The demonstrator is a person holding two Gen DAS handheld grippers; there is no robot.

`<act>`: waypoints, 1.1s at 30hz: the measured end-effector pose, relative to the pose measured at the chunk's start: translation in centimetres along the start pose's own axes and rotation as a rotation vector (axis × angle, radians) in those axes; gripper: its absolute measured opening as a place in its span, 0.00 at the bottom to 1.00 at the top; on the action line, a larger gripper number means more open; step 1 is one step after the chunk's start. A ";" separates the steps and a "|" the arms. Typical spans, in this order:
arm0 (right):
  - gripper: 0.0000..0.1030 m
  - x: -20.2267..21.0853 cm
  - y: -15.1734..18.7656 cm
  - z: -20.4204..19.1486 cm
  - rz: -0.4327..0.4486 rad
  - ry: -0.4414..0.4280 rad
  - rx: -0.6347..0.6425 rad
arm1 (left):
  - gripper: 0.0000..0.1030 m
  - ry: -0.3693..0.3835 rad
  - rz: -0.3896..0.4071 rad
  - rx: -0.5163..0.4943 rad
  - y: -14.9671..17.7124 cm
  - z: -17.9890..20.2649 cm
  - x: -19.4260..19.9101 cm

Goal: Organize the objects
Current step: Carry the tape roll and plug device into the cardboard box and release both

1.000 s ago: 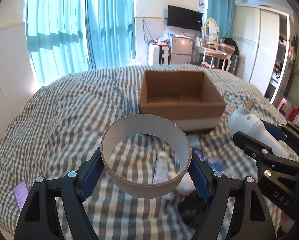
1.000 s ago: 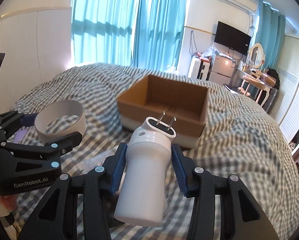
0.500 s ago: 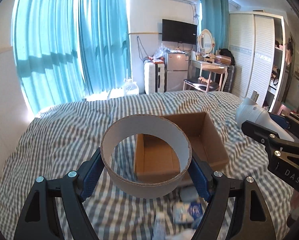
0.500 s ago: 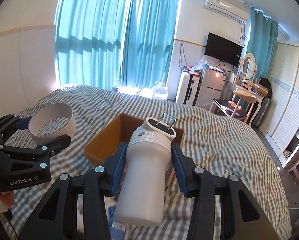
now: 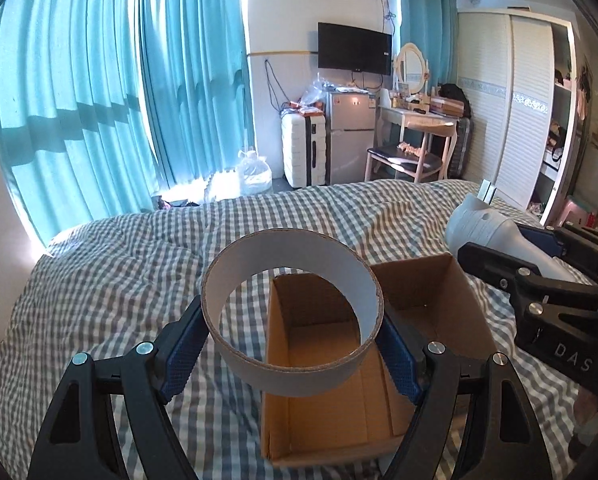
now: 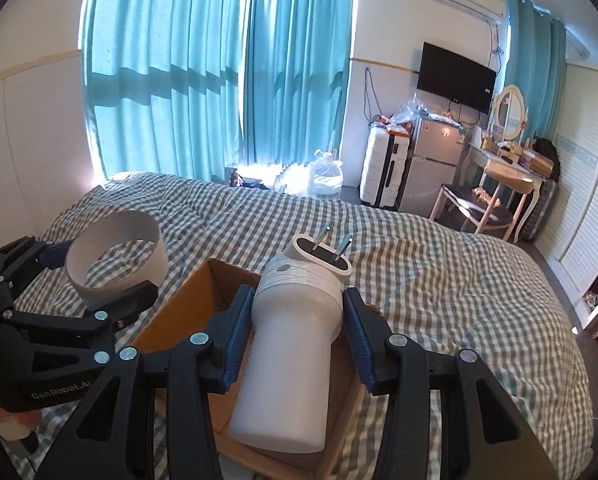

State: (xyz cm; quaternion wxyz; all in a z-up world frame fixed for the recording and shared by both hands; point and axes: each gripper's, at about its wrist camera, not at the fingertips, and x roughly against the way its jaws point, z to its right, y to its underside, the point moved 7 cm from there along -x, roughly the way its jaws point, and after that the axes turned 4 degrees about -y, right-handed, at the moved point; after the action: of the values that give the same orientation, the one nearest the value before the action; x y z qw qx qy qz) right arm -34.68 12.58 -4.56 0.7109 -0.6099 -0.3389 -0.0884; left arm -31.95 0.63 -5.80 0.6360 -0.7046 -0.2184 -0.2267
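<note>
My left gripper [image 5: 292, 338] clamped the cardboard ring [image 5: 292, 312] — my right gripper [image 6: 297, 340] squeezed the white plug device [image 6: 295, 344] (prongs up), both over the cardboard box [image 5: 443, 312].

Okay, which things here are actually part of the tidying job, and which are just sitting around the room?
Part of the job:
cardboard ring, held in the left gripper
white plug-in device, held in the right gripper
cardboard box on the bed

Just lying about:
suitcase
mini fridge
water jug
chair

Grey-white checked bedspread [image 5: 131, 280]; brown cardboard box [image 5: 331, 412]; teal curtains [image 5: 119, 100] (shadow-striped).
</note>
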 end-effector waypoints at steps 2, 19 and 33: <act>0.44 -1.8 -0.3 0.3 -0.016 -0.009 -0.002 | 0.79 0.007 -0.014 -0.008 -0.1 0.5 -1.5; 0.44 -8.5 3.2 1.3 -0.130 -0.076 0.017 | 0.79 0.071 -0.161 -0.150 4.7 3.9 -8.1; 0.50 -8.7 4.8 1.4 -0.156 -0.081 -0.009 | 0.84 0.109 -0.144 -0.189 5.3 5.0 -8.0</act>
State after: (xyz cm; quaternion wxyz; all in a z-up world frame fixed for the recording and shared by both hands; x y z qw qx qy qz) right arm -39.15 12.50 -13.49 0.6849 -0.5879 -0.4134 -0.1200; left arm -35.04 4.91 -15.25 0.5597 -0.7304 -0.2112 -0.3295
